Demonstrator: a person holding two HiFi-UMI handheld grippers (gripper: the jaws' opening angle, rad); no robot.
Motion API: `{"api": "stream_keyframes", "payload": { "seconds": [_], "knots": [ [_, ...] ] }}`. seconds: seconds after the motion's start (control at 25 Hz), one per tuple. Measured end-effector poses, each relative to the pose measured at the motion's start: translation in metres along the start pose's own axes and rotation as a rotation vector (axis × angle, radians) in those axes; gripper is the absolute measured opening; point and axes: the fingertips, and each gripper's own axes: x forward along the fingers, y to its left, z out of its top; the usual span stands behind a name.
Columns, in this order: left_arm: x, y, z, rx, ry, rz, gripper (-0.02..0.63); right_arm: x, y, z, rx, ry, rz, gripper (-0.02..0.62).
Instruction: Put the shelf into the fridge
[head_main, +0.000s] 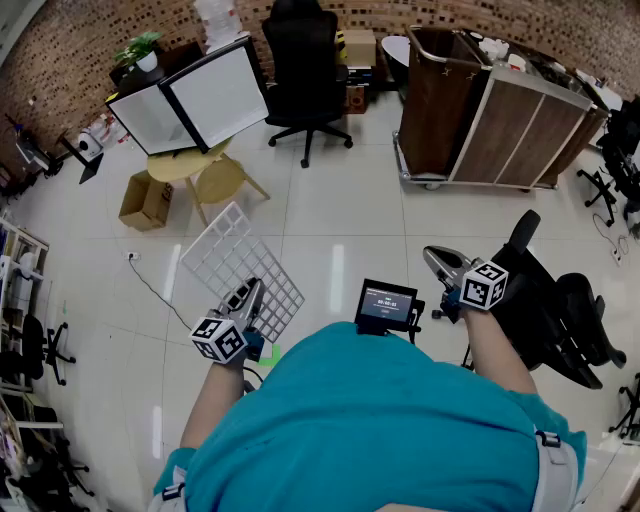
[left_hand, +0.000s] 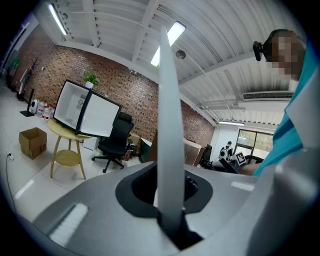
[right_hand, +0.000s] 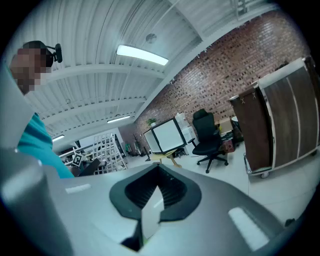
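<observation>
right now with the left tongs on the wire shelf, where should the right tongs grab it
Likely the rim of the wire shelf along its right-hand edge, coming from the right. It is a thin flat grid, held only at its near corner by the left tongs, and that edge faces the right tongs.

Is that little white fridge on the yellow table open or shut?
Open. The fridge has its door swung wide, showing the white inside. The shelf is outside it, in the left tongs.
</observation>
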Motion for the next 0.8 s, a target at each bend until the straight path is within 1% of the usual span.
{"api": "stream_keyframes", "payload": {
  "seconds": [0.12, 0.24, 0.36, 0.48, 0.52, 0.6, 0.72, 0.8],
  "knots": [
    [0.008, -0.001, -0.005, -0.017, -0.006, 0.012, 0.04, 0.002, -0.012, 0.003, -0.021, 0.003, 0.03, 0.002],
    [0.01, 0.001, -0.014, -0.047, -0.023, 0.032, 0.04, 0.007, -0.022, -0.001, -0.02, 0.015, 0.053, 0.002],
    [0.014, 0.014, -0.029, -0.054, -0.031, 0.066, 0.04, 0.025, -0.04, -0.012, -0.023, 0.041, 0.086, 0.002],
    [0.017, 0.031, -0.039, -0.051, -0.05, 0.078, 0.04, 0.045, -0.055, -0.02, -0.041, 0.062, 0.108, 0.002],
    [0.011, 0.037, -0.038, -0.051, -0.06, 0.074, 0.04, 0.053, -0.05, -0.021, -0.05, 0.065, 0.109, 0.002],
    [-0.015, 0.057, -0.029, -0.048, -0.081, 0.06, 0.04, 0.076, -0.021, -0.022, -0.073, 0.062, 0.102, 0.002],
    [-0.075, 0.103, 0.001, -0.025, -0.085, 0.032, 0.04, 0.13, 0.052, -0.019, -0.095, 0.04, 0.082, 0.002],
    [-0.108, 0.131, 0.023, -0.012, -0.08, 0.013, 0.04, 0.163, 0.093, -0.016, -0.116, 0.029, 0.076, 0.002]
  ]
}}
